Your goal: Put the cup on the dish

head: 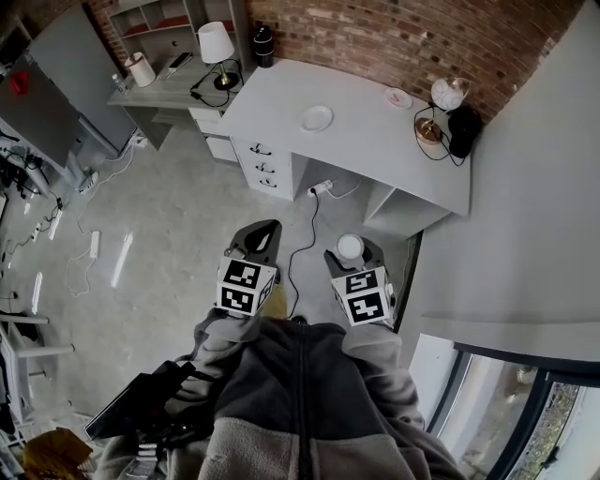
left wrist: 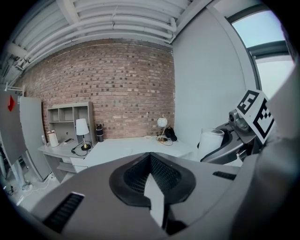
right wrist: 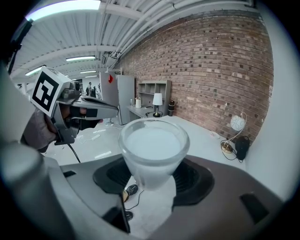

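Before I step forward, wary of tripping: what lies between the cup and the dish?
Head view: floor crossed by a cable, then the desk bearing the dish.

Count's easy: a left hand-held gripper (head: 262, 231) plus a right hand-held gripper (head: 351, 251) makes two, one cup (head: 350, 246), two dishes (white dish (head: 317, 118), small pink dish (head: 397, 97)), two lamps (shaded lamp (head: 216, 45), globe lamp (head: 448, 94)), one dark flask (head: 263, 44), one counter (head: 361, 145).

White L-shaped counter (head: 375, 141) against brick wall (head: 394, 37). On it: table lamp (head: 217, 45), dark bottle (head: 262, 42), globe lamp (head: 448, 94) just beside black bag (head: 463, 129). Drawers (head: 267, 164) under counter. Shelf unit (head: 155, 19) at back left. Power strip (head: 94, 246), cable (head: 298, 253) on concrete floor (head: 169, 216).
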`<state>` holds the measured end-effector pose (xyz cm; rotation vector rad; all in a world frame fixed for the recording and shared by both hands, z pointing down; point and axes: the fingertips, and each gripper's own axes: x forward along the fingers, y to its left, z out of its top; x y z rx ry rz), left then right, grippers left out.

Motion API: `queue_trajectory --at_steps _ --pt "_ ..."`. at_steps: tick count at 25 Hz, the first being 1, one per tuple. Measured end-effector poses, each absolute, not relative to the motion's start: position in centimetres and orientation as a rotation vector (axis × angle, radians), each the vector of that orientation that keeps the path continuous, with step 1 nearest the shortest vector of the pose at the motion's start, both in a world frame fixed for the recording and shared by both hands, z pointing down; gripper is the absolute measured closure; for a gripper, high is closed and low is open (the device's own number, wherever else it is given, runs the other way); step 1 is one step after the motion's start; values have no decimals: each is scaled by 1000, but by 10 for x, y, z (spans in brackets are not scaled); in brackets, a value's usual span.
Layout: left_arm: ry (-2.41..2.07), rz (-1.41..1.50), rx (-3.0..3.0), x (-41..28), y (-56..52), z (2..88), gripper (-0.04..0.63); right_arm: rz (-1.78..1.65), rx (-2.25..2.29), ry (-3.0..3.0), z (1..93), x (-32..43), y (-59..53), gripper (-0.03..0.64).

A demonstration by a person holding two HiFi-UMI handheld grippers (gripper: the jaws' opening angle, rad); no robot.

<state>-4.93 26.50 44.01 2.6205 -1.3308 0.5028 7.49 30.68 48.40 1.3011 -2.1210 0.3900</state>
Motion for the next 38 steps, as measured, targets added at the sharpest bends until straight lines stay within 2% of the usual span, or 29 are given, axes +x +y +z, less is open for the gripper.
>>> queue_trajectory --at_steps 12,38 --pt "-1351 477 2620 -61 216 450 591 376 1332 -2109 500 79 260 359" --pt "-1240 525 2578 -63 -25 473 590 412 1406 -2044 499 82 30 359"
